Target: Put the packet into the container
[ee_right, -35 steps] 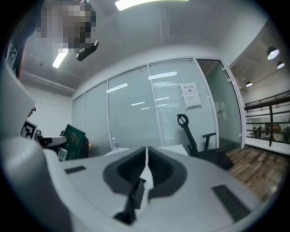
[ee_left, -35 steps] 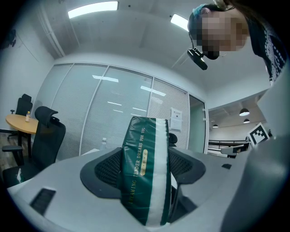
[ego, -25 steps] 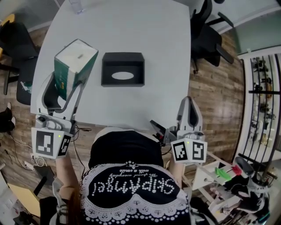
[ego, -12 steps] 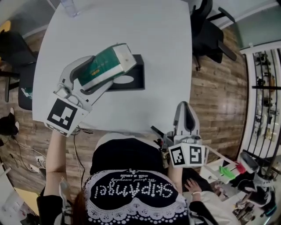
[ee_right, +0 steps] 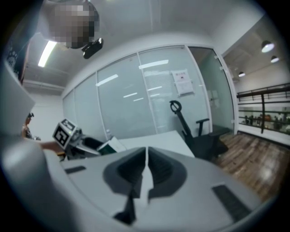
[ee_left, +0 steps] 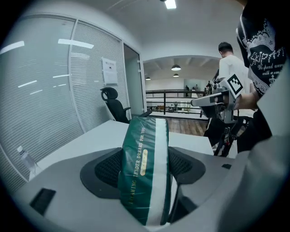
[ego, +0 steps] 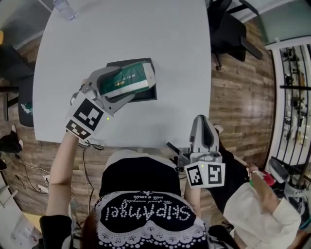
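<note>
A green and white tissue packet (ego: 130,80) lies sideways between the jaws of my left gripper (ego: 127,81), which is shut on it. It hangs right over the black open container (ego: 144,95), hiding most of it. In the left gripper view the packet (ee_left: 146,166) fills the gap between both pads. My right gripper (ego: 203,130) is held low near my body at the table's front edge, jaws shut with nothing between them (ee_right: 146,164).
The white table (ego: 121,34) carries a clear water bottle (ego: 63,8) at its far left corner. Black office chairs stand at the left (ego: 12,73) and far right (ego: 233,29). A person in white (ego: 257,209) is at the lower right.
My left gripper has carried the packet from the table's left side rightward and tipped it onto its side, over the container. The right gripper has barely moved.
</note>
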The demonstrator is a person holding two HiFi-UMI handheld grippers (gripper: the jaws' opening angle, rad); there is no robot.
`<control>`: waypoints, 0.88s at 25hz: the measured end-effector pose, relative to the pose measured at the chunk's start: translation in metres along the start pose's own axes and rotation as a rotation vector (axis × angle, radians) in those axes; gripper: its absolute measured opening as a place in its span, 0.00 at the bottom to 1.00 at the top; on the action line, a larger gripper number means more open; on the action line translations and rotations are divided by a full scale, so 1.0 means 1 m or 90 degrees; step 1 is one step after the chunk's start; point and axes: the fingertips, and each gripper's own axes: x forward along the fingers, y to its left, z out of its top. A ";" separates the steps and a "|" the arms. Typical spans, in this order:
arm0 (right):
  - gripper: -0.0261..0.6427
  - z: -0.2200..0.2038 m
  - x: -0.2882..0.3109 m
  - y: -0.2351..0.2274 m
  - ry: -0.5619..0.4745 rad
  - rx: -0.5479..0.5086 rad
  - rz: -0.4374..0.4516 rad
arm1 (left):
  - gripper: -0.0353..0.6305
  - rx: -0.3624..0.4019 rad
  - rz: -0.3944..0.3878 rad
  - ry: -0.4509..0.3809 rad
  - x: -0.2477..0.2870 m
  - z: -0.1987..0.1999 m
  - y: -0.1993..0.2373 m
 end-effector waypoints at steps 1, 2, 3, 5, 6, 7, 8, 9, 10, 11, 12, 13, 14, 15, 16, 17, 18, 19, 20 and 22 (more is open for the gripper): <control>0.09 -0.002 0.000 -0.002 0.002 0.001 -0.003 | 0.57 0.000 -0.007 0.007 0.004 -0.004 -0.002; 0.10 -0.003 0.000 -0.003 0.004 0.003 -0.005 | 0.57 0.000 -0.014 0.015 0.008 -0.008 -0.004; 0.09 -0.004 0.001 -0.004 0.006 0.004 -0.008 | 0.57 0.001 -0.020 0.022 0.011 -0.012 -0.006; 0.09 -0.004 0.003 -0.005 0.009 0.005 -0.012 | 0.57 0.001 -0.027 0.035 0.016 -0.018 -0.006; 0.10 -0.004 0.004 -0.005 0.010 0.006 -0.013 | 0.57 0.001 -0.029 0.040 0.018 -0.020 -0.006; 0.10 -0.004 0.005 -0.006 0.011 0.007 -0.013 | 0.57 0.000 -0.032 0.044 0.020 -0.023 -0.006; 0.10 -0.004 0.006 -0.006 0.011 0.007 -0.014 | 0.57 0.000 -0.035 0.048 0.022 -0.025 -0.006; 0.10 -0.004 0.006 -0.006 0.012 0.008 -0.014 | 0.57 0.000 -0.038 0.053 0.024 -0.027 -0.007; 0.10 -0.004 0.007 -0.005 0.012 0.008 -0.014 | 0.57 0.002 -0.041 0.058 0.026 -0.029 -0.007; 0.10 -0.004 0.008 -0.005 0.013 0.008 -0.015 | 0.57 0.003 -0.043 0.064 0.027 -0.032 -0.008; 0.10 -0.004 0.008 -0.005 0.013 0.008 -0.015 | 0.57 0.004 -0.045 0.070 0.028 -0.036 -0.009; 0.09 -0.004 0.008 -0.004 0.013 0.009 -0.015 | 0.57 0.004 -0.047 0.076 0.029 -0.039 -0.010; 0.10 -0.004 0.008 -0.004 0.014 0.009 -0.016 | 0.57 0.004 -0.049 0.080 0.031 -0.041 -0.010; 0.10 -0.004 0.009 -0.005 0.015 0.010 -0.017 | 0.57 0.002 -0.051 0.083 0.033 -0.043 -0.010; 0.09 -0.005 0.010 -0.005 0.017 0.010 -0.018 | 0.57 0.000 -0.054 0.087 0.035 -0.045 -0.010; 0.10 -0.004 0.011 -0.006 0.017 0.010 -0.018 | 0.57 -0.002 -0.057 0.092 0.036 -0.048 -0.009; 0.10 -0.005 0.012 -0.007 0.018 0.010 -0.019 | 0.57 -0.004 -0.059 0.098 0.038 -0.050 -0.009; 0.10 -0.005 0.013 -0.007 0.019 0.011 -0.020 | 0.57 -0.005 -0.061 0.104 0.039 -0.053 -0.010; 0.10 -0.005 0.013 -0.008 0.019 0.011 -0.020 | 0.57 -0.005 -0.064 0.108 0.041 -0.055 -0.010; 0.10 -0.006 0.013 -0.008 0.020 0.011 -0.020 | 0.57 -0.007 -0.072 0.112 0.043 -0.058 -0.013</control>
